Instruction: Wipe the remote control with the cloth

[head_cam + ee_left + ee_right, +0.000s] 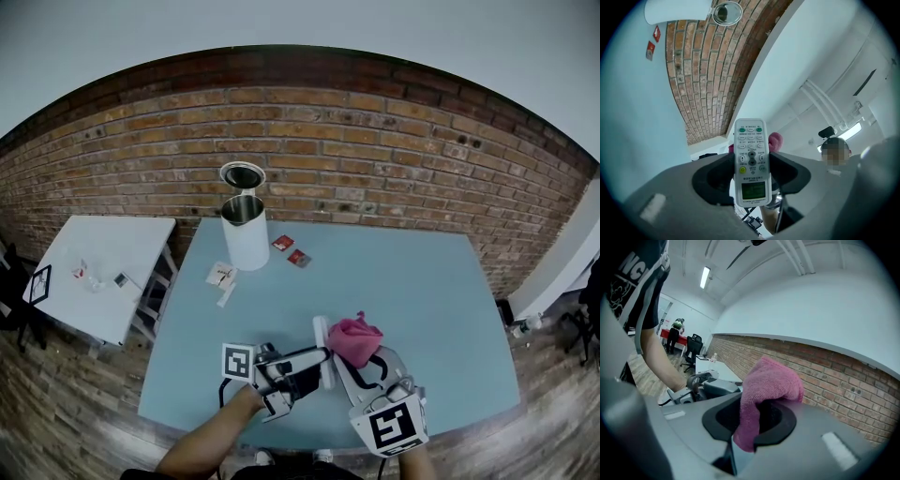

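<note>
Office-like workroom with a bare brick wall (375,150).
Wood floor (66,412), a light-blue table (422,291), a white side table (103,253), office chair (693,345), ceiling tube lamp (704,277).

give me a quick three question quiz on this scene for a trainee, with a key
1. True or false: the left tool is empty.
2. Which one holds the pink cloth? A) left tool B) right tool
3. Fill in: the wall behind the table is made of ____.

Key
1. False, it grips the remote control.
2. B
3. brick
</note>
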The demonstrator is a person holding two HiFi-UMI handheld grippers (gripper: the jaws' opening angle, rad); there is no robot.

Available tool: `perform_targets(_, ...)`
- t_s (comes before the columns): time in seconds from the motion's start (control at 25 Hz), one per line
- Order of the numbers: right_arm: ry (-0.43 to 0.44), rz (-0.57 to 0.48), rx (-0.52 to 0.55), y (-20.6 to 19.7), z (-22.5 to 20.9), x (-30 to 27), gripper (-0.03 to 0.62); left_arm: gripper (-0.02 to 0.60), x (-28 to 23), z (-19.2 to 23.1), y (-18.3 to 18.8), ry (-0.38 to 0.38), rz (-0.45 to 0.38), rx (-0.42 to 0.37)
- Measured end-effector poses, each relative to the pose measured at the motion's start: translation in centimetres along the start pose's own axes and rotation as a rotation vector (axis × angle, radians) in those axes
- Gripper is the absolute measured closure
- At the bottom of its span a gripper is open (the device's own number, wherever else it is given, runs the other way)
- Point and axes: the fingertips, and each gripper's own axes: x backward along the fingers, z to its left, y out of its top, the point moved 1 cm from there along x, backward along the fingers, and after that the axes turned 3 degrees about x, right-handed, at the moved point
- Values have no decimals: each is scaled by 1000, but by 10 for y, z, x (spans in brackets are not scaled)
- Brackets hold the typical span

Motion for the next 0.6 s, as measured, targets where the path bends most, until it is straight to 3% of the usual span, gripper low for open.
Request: perform_targets(0.6, -11, 4, -39, -10, 1, 1, 531, 347, 10, 13, 35, 106, -181, -4)
